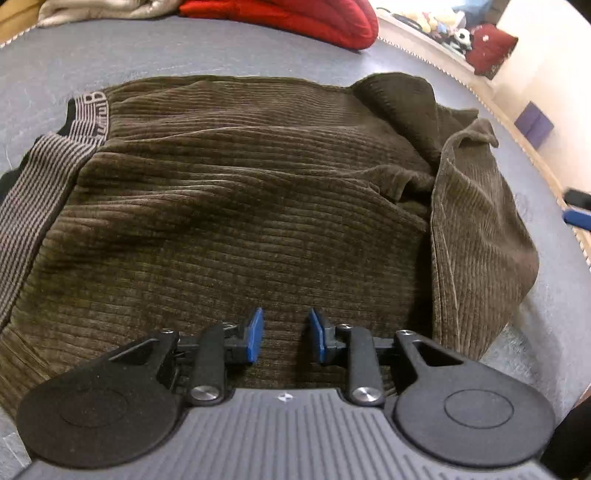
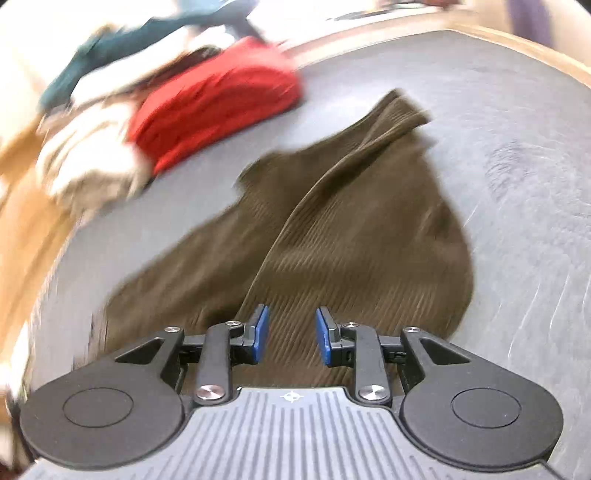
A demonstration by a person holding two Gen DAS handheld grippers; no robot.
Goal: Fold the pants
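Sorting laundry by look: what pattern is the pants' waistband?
The waistband has thin grey and black stripes, clearest in the left wrist view.

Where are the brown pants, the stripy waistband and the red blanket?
brown pants [image 1: 240, 221], left wrist view, middle of the ribbed cloth
stripy waistband [image 1: 33, 192], left wrist view, grey striped band
red blanket [image 2: 218, 107], right wrist view, its middle

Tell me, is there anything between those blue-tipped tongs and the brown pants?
Nothing visible. The left tongs hang open right over the brown pants, and the right tongs hang open over the same cloth. The red bundle lies apart, at the far side of the grey surface.
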